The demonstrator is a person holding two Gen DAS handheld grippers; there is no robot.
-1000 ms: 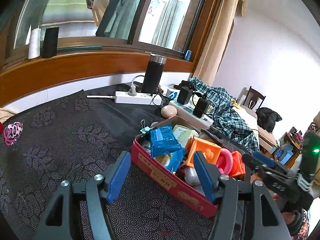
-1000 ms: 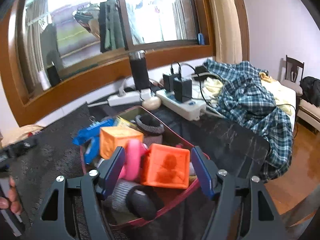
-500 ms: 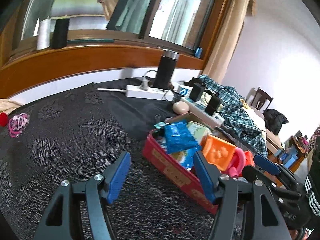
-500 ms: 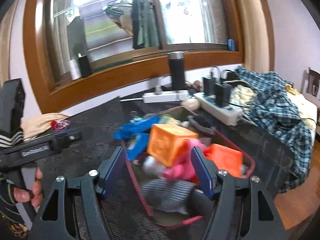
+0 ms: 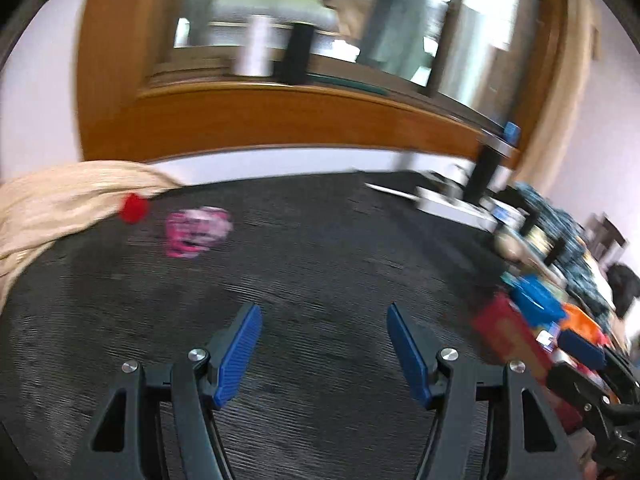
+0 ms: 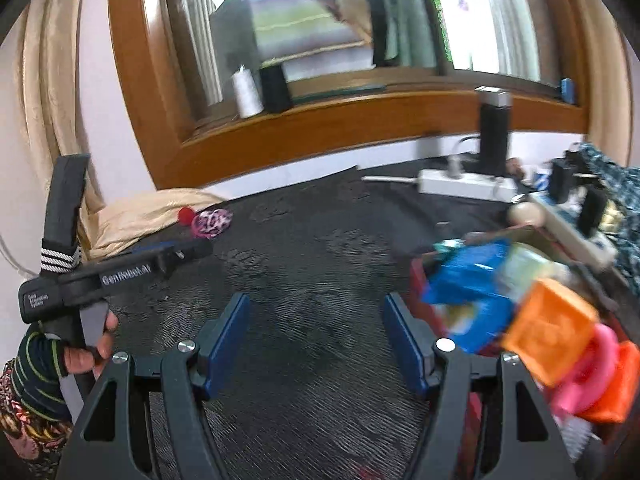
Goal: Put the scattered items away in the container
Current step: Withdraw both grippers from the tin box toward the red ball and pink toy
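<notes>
A pink patterned scrunchie [image 5: 199,231] and a small red ball [image 5: 135,207] lie on the dark cloth at the far left; both show in the right wrist view too, the scrunchie [image 6: 211,222] beside the ball [image 6: 186,215]. The red container [image 5: 516,340] at the right edge is packed with blue, orange and pink items. In the right wrist view the container [image 6: 420,280] holds an orange block [image 6: 550,332]. My left gripper [image 5: 324,350] is open and empty, well short of the scrunchie. My right gripper [image 6: 316,340] is open and empty over the cloth, left of the container.
A beige curtain [image 5: 60,208] spills onto the cloth by the ball. A white power strip [image 6: 466,186], a black flask [image 6: 494,136] and chargers stand at the back right. Thread spools [image 6: 248,92] sit on the wooden sill. Plaid fabric [image 6: 624,216] lies far right.
Both grippers have swung left, away from the container. The container slid to the right edge of both views, and the scrunchie and red ball came toward the centre. Both stay open.
</notes>
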